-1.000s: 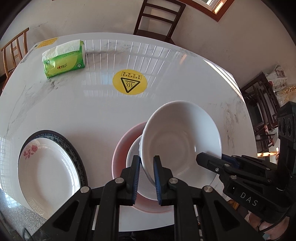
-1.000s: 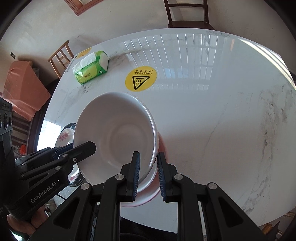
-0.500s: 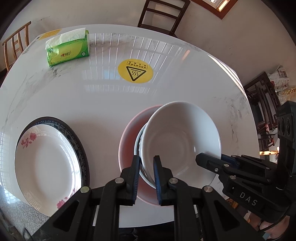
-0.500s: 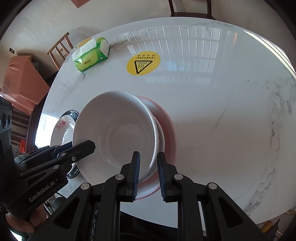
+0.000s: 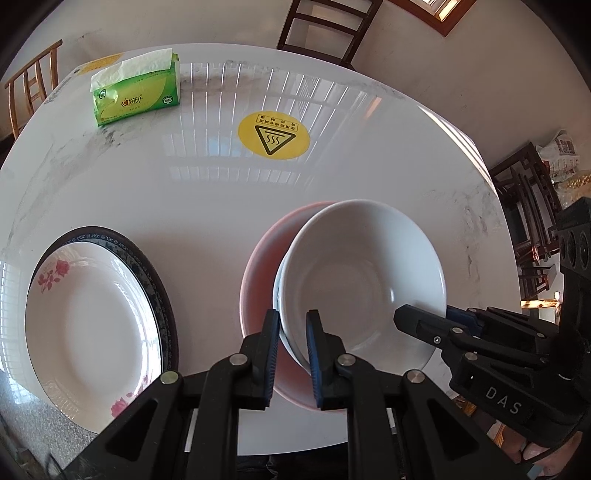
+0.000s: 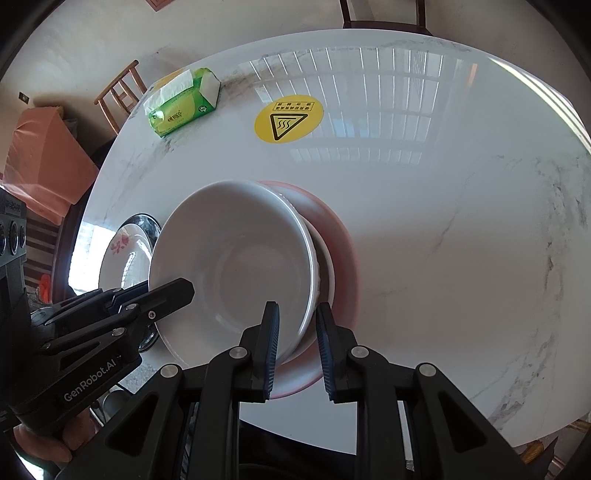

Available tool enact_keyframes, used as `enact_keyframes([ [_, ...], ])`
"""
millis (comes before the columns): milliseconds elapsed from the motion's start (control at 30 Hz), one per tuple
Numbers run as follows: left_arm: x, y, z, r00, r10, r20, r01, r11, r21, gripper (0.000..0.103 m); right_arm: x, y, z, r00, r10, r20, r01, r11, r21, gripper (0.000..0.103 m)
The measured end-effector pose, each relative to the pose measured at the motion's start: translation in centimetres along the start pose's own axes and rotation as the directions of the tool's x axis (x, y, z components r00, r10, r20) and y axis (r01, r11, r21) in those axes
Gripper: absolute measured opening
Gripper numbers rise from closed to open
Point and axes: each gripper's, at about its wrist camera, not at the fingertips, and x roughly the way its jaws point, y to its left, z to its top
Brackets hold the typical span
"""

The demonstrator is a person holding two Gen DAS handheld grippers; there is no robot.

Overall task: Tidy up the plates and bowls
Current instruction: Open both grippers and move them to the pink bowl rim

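Window light is reflecting in stripes across a round white marble table [image 5: 155, 206]. A dark wooden chair [image 5: 325, 29] is standing at upper centre, a lighter chair [image 5: 29, 88] at upper left, against pale walls [image 5: 207, 22].

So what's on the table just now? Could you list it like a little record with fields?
Held item: large white ceramic bowl, rim between both grippers' jaws
Left hand-held gripper: on the bowl's near-left rim
Right hand-held gripper: on the bowl's right rim
Beneath: smaller white bowl on a pink round plate
Left side: white rose-patterned plate on a dark-rimmed plate
Far side: green tissue pack, yellow round warning sticker
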Motion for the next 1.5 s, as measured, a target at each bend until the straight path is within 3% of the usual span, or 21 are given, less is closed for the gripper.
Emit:
enact_keyframes([
  [300,0.1,-0.2,-0.2,1.0,0.015,0.02,-0.015,1.0,0.013,0.015,0.0,0.7,-0.2,1.0,-0.017,0.017,0.017,0.999,-0.032,0.033],
  [600,-0.8,-0.4,-0.3,0.996,0.03,0.081,-0.033,0.999,0.032,0.015,-0.1,0.5,-0.4,1.0,0.009,0.024,-0.008,1.0,-0.021,0.036],
  [700,-1.2,-0.5,-0.4,0.992,0.054,0.113,-0.06,0.997,0.051,0.021,-0.2,0.6,-0.6,0.999,0.006,0.037,-0.005,1.0,-0.028,0.037],
  [1100,-2.7,0.3,-1.3,0.966,0.114,0.232,-0.126,0.991,0.039,0.028,-2.8,0.3,-1.4,0.979,0.007,0.202,0.0,0.999,-0.036,0.038],
  [1367,-3.8,1.1,-2.0,0.955,0.086,0.283,-0.093,0.996,0.012,0.03,-3.8,-0.5,-2.4,0.962,0.028,0.27,-0.025,1.0,-0.013,0.038],
  [1500,-4.1,2.1,-2.6,0.958,0.048,0.281,-0.042,0.999,-0.027,0.031,-4.3,-1.3,-3.1,0.954,0.063,0.293,-0.069,0.998,0.009,0.038],
])
